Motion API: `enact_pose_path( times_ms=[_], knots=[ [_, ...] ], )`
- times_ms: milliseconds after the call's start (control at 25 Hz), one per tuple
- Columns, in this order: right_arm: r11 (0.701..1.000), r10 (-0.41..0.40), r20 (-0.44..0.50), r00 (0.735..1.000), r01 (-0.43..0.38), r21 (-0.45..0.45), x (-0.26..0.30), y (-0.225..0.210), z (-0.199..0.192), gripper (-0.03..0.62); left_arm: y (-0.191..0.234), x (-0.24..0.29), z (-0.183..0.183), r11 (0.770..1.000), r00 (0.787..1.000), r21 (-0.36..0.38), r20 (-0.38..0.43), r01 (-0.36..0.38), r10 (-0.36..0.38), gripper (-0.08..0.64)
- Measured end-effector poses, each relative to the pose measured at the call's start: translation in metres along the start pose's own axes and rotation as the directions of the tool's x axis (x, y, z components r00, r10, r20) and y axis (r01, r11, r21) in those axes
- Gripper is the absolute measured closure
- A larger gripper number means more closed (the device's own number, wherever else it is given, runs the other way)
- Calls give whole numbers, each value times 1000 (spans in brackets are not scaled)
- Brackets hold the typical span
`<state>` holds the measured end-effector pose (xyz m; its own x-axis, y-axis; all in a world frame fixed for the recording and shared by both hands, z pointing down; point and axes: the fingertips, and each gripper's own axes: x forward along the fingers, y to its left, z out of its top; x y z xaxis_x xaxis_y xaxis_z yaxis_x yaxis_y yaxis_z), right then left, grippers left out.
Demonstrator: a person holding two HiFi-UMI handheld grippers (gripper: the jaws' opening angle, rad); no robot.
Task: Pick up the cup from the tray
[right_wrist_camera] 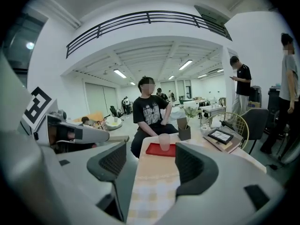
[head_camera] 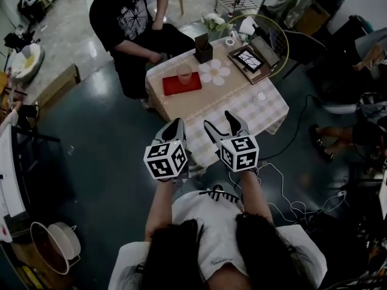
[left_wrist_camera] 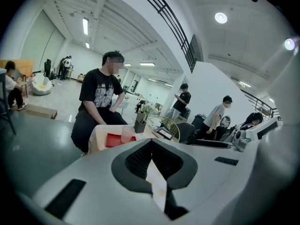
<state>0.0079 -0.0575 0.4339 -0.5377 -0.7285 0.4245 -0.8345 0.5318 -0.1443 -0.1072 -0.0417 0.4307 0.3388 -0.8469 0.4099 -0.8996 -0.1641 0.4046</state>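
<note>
A translucent pink cup (head_camera: 184, 75) stands upright on a red tray (head_camera: 181, 84) at the far left of the checked table (head_camera: 242, 110). Both grippers hover short of the table's near edge, well away from the cup. My left gripper (head_camera: 176, 124) is shut, its pads meeting at the tips with nothing between them. My right gripper (head_camera: 221, 121) is open and empty. In the right gripper view the cup (right_wrist_camera: 164, 142) and tray (right_wrist_camera: 157, 150) show far ahead between the spread jaws of my right gripper (right_wrist_camera: 151, 161). In the left gripper view the cup (left_wrist_camera: 126, 134) sits above my left gripper (left_wrist_camera: 151, 146).
A person in a black T-shirt (head_camera: 130, 17) sits at the table's far side, close to the tray. On the table are a dark plant pot (head_camera: 204, 50), a flower-shaped mat (head_camera: 215, 71) and a framed tablet (head_camera: 249, 58). A wire chair (head_camera: 269, 35) stands at the right; cables (head_camera: 290, 204) lie on the floor.
</note>
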Motion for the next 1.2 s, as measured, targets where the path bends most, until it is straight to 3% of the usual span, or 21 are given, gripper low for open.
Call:
enact_pose_path(
  times_ms=[560,960,1200],
  knots=[
    [998,43,-18,999,-44,-42,79,5,34,239,47,32,30,999,1000,-30,1,-18,18,554],
    [992,86,-67,994,-91,-83,154,-17,46,209,79,76,50,995,997,-60,9,-80,81,554],
    [986,111,-143,983,-127,-106,208,-36,38,194,101,105,55,986,990,-88,-9,-141,140,554]
  ],
)
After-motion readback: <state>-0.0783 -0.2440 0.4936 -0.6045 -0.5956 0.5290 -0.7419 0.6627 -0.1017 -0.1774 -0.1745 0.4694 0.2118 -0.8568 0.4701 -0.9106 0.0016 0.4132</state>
